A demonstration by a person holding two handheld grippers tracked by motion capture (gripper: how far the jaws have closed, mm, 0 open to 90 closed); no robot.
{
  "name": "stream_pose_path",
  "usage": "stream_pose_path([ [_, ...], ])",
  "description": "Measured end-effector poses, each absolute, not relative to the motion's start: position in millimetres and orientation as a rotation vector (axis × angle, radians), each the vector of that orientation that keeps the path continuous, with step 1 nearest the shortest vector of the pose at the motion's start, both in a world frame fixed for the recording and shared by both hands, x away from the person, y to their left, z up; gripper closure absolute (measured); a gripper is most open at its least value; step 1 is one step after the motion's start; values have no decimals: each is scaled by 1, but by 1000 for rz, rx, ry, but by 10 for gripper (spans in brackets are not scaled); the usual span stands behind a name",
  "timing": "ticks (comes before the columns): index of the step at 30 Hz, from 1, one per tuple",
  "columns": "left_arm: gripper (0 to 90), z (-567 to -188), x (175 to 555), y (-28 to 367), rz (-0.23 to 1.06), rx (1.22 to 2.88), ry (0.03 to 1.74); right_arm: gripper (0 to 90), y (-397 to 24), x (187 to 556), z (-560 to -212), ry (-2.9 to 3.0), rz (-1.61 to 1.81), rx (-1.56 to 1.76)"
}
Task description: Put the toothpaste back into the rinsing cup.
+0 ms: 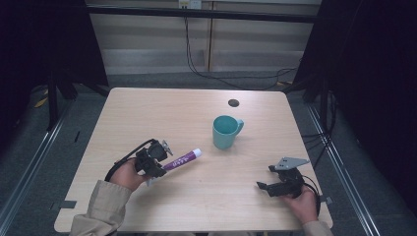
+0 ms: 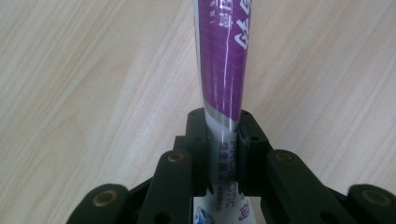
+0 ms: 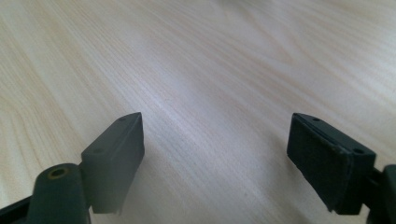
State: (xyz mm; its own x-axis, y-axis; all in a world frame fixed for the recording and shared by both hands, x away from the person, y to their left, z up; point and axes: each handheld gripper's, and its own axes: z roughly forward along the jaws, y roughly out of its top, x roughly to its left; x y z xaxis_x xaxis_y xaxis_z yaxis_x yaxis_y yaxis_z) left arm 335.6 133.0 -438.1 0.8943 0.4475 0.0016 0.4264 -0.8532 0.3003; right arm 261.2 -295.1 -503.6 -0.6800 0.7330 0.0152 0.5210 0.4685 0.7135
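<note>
Your left gripper (image 1: 156, 158) has its 2 jaws clamped on the flat crimped end of the purple toothpaste tube (image 1: 183, 159); the left gripper view shows both pads pressing the tube (image 2: 225, 74) from either side, with the tube body running straight out ahead over the wood. From the high view, the tube points up and to the right toward the teal mug (image 1: 225, 132), white cap leading, and its cap end looks to be just off the table (image 1: 147, 113) or barely resting on it; you cannot settle that from these angles.

Your right gripper (image 1: 275, 186) sits near the front right corner of the table, well apart from both tube and mug, jaws standing wide with nothing between them; its own view shows bare wood (image 3: 201, 70) between the pads.

So the pickup looks done: you have the tube secured. What is probably left is the carry and placement, most likely dropping the tube into the mug, which stands upright and near the tube's cap. The right gripper has no part in the work so far.
</note>
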Motion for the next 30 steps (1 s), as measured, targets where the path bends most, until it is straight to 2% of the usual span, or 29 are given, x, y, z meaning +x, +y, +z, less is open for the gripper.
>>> stream_pose_path([
  [14,785,-424,325,108,124,2809,537,220,-250,268,-468,2592,850,735],
  [30,785,-421,317,80,122,2831,442,236,-208,280,-437,2674,786,519],
])
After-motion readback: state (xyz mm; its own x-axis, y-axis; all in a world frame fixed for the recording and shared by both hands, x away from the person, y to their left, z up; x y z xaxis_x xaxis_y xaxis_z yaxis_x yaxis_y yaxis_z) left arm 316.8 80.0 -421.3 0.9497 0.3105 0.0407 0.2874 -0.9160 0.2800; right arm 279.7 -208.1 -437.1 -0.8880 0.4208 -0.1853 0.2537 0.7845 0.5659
